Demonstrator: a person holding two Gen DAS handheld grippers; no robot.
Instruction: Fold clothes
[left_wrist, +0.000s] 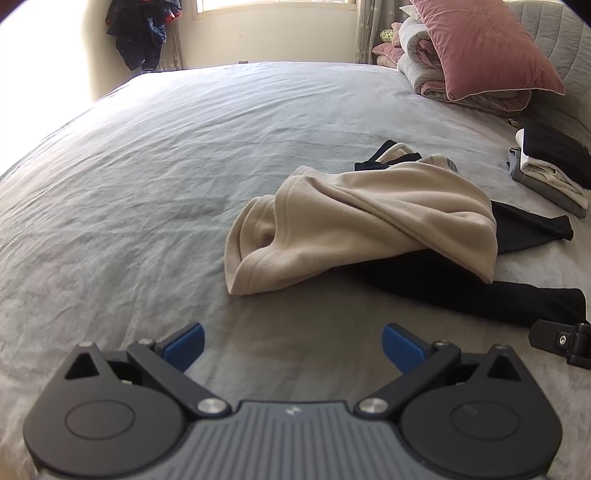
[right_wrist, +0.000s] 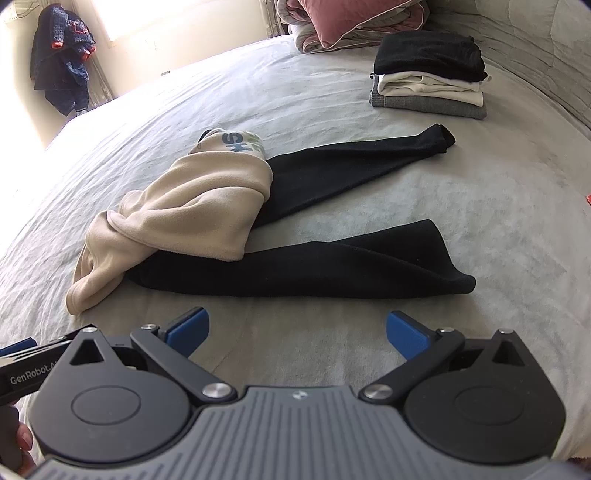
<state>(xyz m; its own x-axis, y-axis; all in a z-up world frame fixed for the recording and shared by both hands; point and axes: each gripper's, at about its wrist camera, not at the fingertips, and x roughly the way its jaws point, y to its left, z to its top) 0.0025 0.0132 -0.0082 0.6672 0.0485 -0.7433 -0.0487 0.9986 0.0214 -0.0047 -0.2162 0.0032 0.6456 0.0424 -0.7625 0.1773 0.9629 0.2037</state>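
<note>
A crumpled cream fleece garment (left_wrist: 362, 218) (right_wrist: 184, 210) lies on the bed, draped over the top of black trousers (left_wrist: 480, 291) (right_wrist: 314, 269) whose two legs spread out to the right. My left gripper (left_wrist: 293, 347) hovers open over bare sheet, short of the fleece, with nothing between its blue pads. Just in front of the nearer trouser leg, my right gripper (right_wrist: 297, 332) is likewise open and holds nothing. A part of the right gripper (left_wrist: 561, 341) shows at the right edge of the left wrist view.
A stack of folded clothes (right_wrist: 430, 74) (left_wrist: 550, 170), black on top, sits at the far right of the grey bed sheet (left_wrist: 166, 166). Pink pillows and a rolled quilt (left_wrist: 476, 55) lie at the headboard. Dark clothes (left_wrist: 142, 31) hang by the window. A hand (right_wrist: 18, 439) shows lower left.
</note>
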